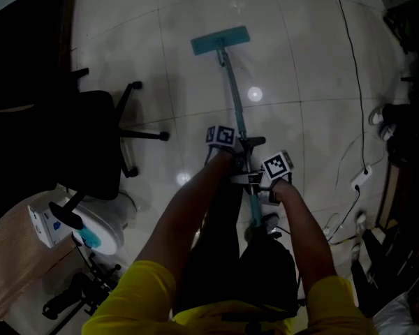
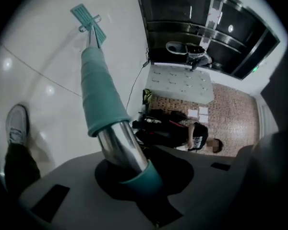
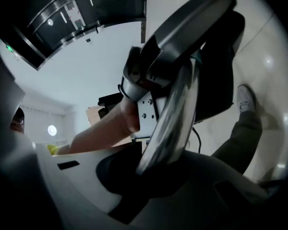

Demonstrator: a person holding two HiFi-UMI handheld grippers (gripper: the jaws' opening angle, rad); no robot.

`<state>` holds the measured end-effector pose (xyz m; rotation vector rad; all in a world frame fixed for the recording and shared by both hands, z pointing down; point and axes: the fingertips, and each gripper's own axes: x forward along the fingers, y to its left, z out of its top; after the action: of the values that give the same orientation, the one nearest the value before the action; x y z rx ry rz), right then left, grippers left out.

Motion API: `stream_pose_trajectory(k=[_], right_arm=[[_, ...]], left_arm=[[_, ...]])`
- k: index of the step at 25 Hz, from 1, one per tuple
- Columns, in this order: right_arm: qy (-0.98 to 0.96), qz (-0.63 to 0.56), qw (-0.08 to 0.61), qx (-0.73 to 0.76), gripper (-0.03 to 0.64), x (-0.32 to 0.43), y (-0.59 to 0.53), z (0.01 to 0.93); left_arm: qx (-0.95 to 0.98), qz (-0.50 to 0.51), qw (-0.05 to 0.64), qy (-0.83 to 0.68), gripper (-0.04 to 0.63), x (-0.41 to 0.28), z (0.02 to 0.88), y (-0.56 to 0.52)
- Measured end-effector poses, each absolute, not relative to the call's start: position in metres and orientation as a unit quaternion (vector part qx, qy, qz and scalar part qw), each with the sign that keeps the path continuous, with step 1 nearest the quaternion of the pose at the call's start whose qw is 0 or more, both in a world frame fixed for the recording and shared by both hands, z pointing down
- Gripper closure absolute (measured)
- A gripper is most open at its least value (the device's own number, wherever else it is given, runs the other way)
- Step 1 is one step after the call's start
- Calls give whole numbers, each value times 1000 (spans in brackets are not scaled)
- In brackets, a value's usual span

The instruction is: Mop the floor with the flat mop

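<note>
The flat mop's teal head lies flat on the pale tiled floor, far out ahead of me. Its handle runs back towards my body. My left gripper is shut on the handle higher up the floor side, and my right gripper is shut on it just behind. In the left gripper view the jaws clamp the chrome pole below the teal sleeve, with the mop head far off. In the right gripper view the jaws hold the chrome pole, and the left gripper sits beyond.
A black office chair stands at the left, its base legs reaching towards the mop. A white bin and a box are at the lower left. A cable and power strip lie at the right, near shoes.
</note>
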<state>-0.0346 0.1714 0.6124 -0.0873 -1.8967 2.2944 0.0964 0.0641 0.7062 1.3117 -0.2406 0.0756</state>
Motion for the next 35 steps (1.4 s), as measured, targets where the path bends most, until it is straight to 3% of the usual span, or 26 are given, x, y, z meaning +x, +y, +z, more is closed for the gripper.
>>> stream_pose_trajectory(k=[6, 11, 14, 20, 29, 35], right_arm=[[-589, 805, 38, -60, 566, -19, 245, 570], [-525, 841, 116, -55, 565, 46, 424, 505], [-522, 839, 134, -80, 558, 69, 474, 463], [-555, 807, 143, -141, 525, 52, 423, 480], [-646, 753, 113, -53, 558, -13, 252, 622], [-590, 798, 93, -81, 568, -11, 304, 588]], left_arm=[[606, 51, 789, -87, 508, 125, 685, 139], [518, 53, 853, -41, 509, 188, 617, 330], [493, 29, 868, -55, 526, 208, 581, 388], [530, 4, 843, -92, 509, 187, 601, 322], [625, -14, 772, -117, 505, 113, 708, 134], [614, -20, 778, -132, 503, 117, 689, 179]])
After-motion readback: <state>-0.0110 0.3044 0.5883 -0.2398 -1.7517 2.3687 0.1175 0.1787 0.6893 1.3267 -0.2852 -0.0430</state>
